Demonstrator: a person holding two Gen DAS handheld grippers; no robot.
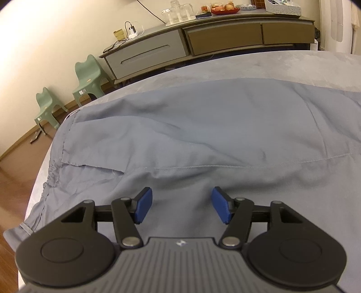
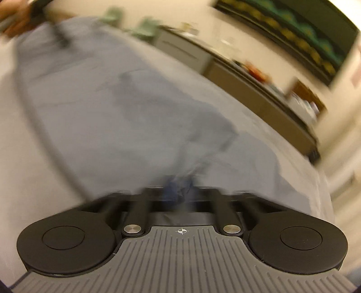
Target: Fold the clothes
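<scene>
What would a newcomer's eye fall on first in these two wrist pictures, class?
The wide blue-grey garment spread over the grey bed fills both views. In the left wrist view, the left gripper stands open over the cloth, its blue pads apart. In the blurred right wrist view, the right gripper is shut on a bunched bit of that garment.

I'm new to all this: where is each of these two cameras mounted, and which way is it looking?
Left wrist: on the left gripper, looking along its open blue fingers over the grey garment toward a sideboard and green chairs.
Right wrist: on the right gripper, shut on bunched cloth; blurred, a hand shows top left.
Shared: garment, bed, sideboard, chairs.
</scene>
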